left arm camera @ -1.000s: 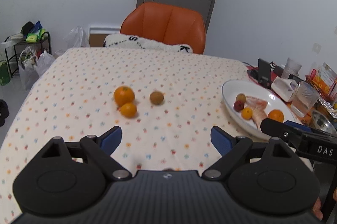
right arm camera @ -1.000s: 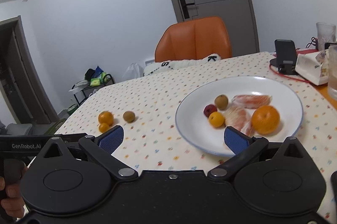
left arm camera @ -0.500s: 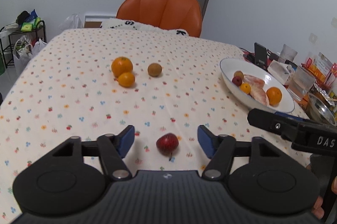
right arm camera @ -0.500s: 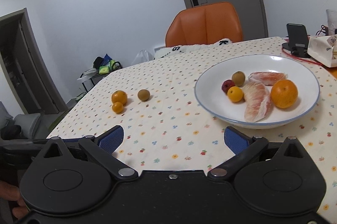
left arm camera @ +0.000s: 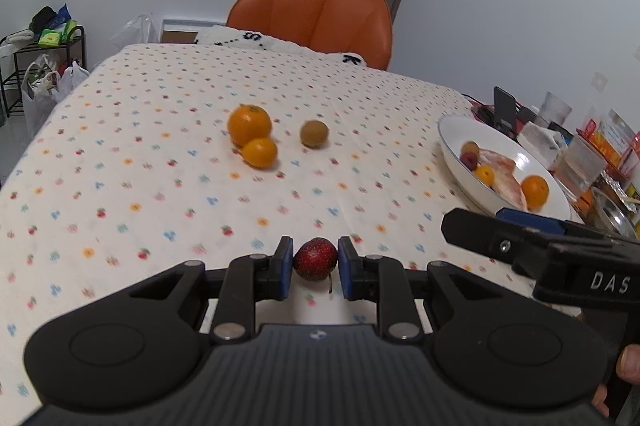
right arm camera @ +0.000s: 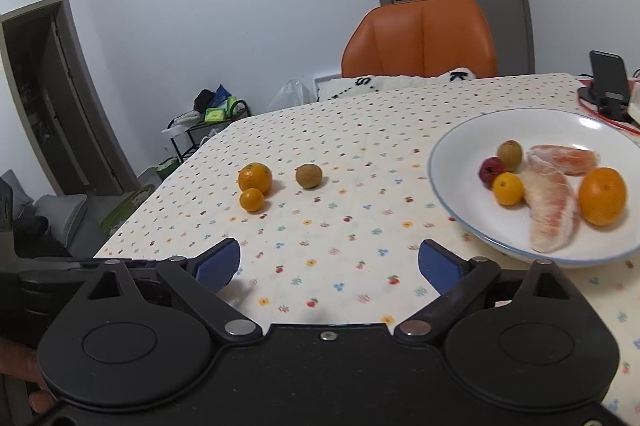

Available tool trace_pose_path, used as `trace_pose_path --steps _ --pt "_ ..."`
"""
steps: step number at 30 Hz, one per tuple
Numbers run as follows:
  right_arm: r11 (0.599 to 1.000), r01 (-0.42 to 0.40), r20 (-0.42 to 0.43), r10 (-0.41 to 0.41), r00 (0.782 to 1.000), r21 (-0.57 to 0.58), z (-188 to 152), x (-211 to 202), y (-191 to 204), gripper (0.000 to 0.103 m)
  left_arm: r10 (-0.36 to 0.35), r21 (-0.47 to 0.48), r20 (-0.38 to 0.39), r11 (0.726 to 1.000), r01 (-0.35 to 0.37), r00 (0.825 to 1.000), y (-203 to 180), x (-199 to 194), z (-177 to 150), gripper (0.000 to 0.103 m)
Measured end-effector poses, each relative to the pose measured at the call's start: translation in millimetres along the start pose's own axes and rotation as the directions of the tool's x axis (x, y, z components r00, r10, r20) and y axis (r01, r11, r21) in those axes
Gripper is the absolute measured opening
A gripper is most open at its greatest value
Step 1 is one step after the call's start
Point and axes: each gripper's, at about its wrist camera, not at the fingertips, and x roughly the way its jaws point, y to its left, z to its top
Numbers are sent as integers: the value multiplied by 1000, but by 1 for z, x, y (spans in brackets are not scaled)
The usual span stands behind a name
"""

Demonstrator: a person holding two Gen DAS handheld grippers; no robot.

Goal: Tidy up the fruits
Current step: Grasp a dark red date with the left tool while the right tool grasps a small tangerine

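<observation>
My left gripper (left arm camera: 315, 268) is shut on a small dark red fruit (left arm camera: 315, 258) just above the tablecloth at the near edge. Farther on lie a big orange (left arm camera: 249, 124), a small orange (left arm camera: 260, 152) touching it, and a brown kiwi-like fruit (left arm camera: 314, 133). The white plate (right arm camera: 452, 153) at right holds a red fruit (right arm camera: 492, 169), a brown fruit, two oranges and peeled citrus segments (right arm camera: 554, 205). My right gripper (right arm camera: 329, 260) is open over bare cloth, left of the plate. It also shows in the left wrist view as the right gripper (left arm camera: 532, 222) by the plate.
An orange chair (left arm camera: 316, 13) stands at the table's far side. A phone stand (right arm camera: 608, 81), glasses (left arm camera: 580, 161) and packets crowd the right end beyond the plate. A shelf (left arm camera: 40, 65) with bags is on the floor at left.
The left gripper has closed from wide open onto the dark red fruit. The right gripper has shifted left, so the plate sits farther right in its view.
</observation>
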Motion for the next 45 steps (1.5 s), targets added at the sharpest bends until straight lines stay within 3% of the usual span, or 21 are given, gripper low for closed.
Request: trace_pose_path --steps 16,20,37,39,43,45 --pt "996 -85 -57 84 995 -15 25 42 17 75 61 -52 37 997 -59 997 31 10 32 22" --pt "994 -110 -85 108 991 -21 29 58 25 66 82 -60 37 995 -79 996 39 12 37 22" --pt "989 -143 -169 133 977 -48 42 120 58 56 155 -132 25 980 -151 988 85 24 55 22" --pt "988 -143 -181 130 975 -58 41 127 62 50 162 -130 26 979 -158 986 88 24 56 22" --pt "988 -134 -193 118 974 -71 39 134 68 22 169 -130 24 978 -165 985 90 24 58 22" --pt "987 -149 -190 135 972 -64 39 131 67 22 171 -129 25 978 -166 985 89 23 59 22"
